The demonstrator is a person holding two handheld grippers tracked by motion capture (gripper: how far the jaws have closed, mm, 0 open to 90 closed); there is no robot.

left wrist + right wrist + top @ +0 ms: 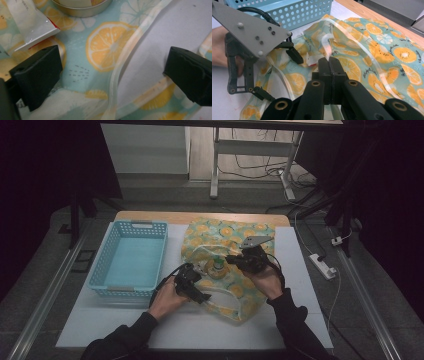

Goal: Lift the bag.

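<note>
We've got the lemon-print bag (227, 265) spread mid-bench (300, 285), right of the blue basket (129, 260), w/ a tin (218, 268) and a packet (32, 25) lying on it. Our right gripper (329, 65) is clamped tight on the bag's translucent strap (352, 42); keep that tension steady. Left gripper (112, 72) hangs wide open, nothing held, low over the fabric & strap (117, 75). Best to straddle one layer, close gently, avoid the packet.

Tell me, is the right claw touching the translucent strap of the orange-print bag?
Touching. In the right gripper view, the right claw is shut, and the translucent strap of the orange-print bag runs straight into its closed tips, pinched there.
</note>
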